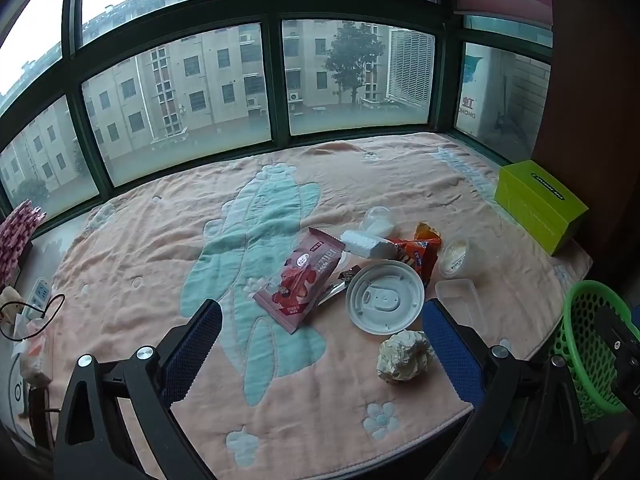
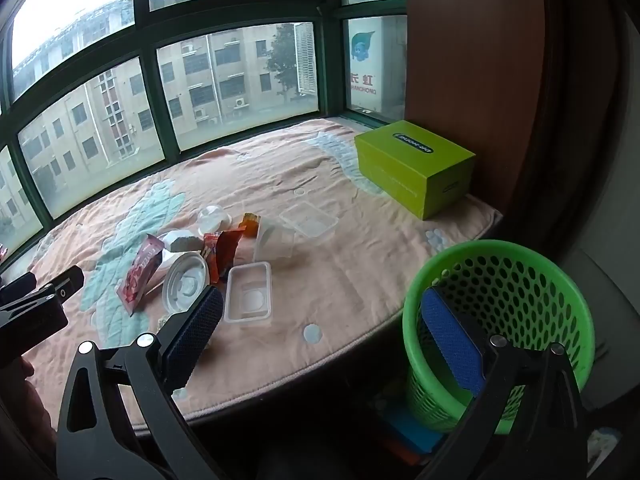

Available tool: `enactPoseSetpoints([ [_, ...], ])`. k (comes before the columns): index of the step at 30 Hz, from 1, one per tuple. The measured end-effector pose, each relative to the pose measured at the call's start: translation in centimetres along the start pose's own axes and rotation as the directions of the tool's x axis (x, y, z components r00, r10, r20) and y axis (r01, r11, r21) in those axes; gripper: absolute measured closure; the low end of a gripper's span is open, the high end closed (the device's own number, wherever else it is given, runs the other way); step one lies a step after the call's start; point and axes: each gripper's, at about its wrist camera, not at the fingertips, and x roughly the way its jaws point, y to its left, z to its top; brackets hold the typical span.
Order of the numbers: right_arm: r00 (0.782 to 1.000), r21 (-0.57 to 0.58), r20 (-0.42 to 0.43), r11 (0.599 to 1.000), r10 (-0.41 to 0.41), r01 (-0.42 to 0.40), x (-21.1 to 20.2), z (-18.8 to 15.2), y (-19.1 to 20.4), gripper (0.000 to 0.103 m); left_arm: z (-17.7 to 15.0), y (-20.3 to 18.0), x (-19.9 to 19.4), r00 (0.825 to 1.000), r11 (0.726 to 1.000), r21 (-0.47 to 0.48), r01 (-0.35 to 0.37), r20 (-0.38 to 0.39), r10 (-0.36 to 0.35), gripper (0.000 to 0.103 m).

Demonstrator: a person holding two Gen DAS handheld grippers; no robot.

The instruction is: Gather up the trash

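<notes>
Your trash lies in a loose cluster on the pink blanket-covered window ledge (image 1: 132, 264): a pink snack wrapper (image 1: 298, 280), a round white plastic lid (image 1: 385, 297), a crumpled ball of pale paper (image 1: 404, 356), a white foam block (image 1: 366, 244), an orange torn packet (image 1: 420, 250), a small clear cup with white residue (image 1: 454, 254), a clear domed cup (image 1: 376, 216) and two clear rectangular plastic trays, one near (image 2: 248, 294) and one farther back (image 2: 309, 220), both looking empty. The green perforated plastic basket (image 2: 504, 320) stands just off the ledge's front edge at your right; what its inside holds is hidden. A lime-green cardboard box (image 2: 414, 166) sits closed in the far right corner. Left of the cluster the blanket is open room up to the window frame. Your left claw (image 1: 322, 346) hangs with its pads wide apart, holding nothing, the paper ball between them on the blanket. Your right claw (image 2: 332, 338) is likewise spread and empty, its right pad in front of the basket.
</notes>
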Motion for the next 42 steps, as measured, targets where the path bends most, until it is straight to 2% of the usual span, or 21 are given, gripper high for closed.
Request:
enactPoseSetpoints([
  [42, 1.000, 0.004, -0.013, 1.000, 0.011, -0.011, 0.85, -0.42, 0.36, 0.005, -0.36, 0.70, 0.37, 1.000, 1.000, -0.004, -0.003, -0.010, 0.002, 0.006],
])
